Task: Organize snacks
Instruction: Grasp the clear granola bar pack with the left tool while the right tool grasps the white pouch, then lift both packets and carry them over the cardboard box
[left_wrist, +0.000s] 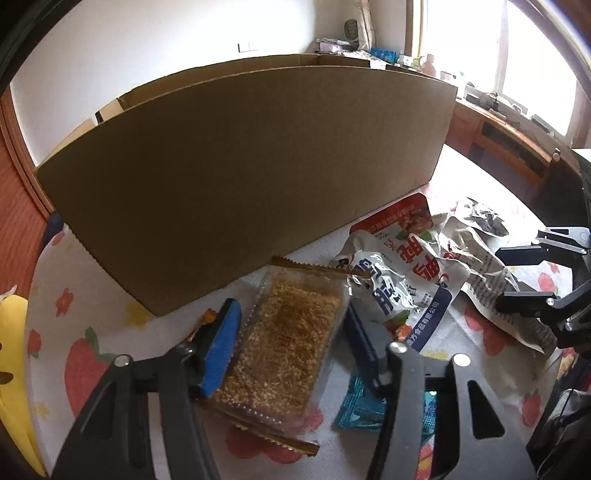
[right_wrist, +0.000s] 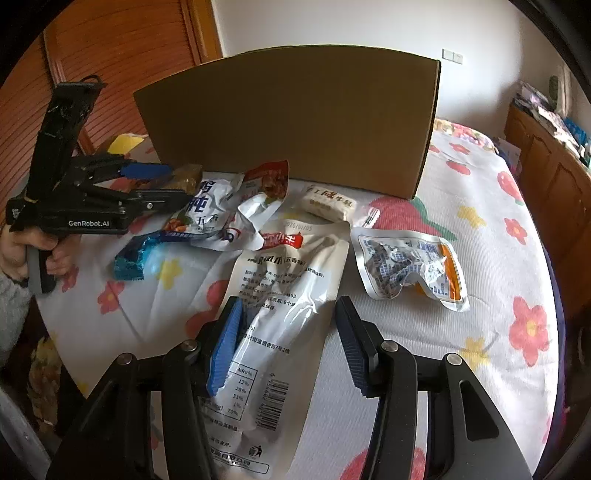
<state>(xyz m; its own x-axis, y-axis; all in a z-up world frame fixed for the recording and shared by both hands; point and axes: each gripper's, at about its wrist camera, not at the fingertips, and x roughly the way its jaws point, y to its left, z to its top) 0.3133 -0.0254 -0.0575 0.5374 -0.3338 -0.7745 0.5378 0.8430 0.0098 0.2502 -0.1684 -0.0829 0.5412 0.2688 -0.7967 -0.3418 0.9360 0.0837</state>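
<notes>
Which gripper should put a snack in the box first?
Probably the left. The left gripper already has its jaws around the crispy rice snack pack, right beside the cardboard box. The right gripper is open over the white pouch, farther back.

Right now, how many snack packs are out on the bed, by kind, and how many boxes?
Clear tray pack: 1
White pouches: 3
Blue wrapper: 1
Small cream pack: 1
Cardboard box: 1
Total: 7
</notes>
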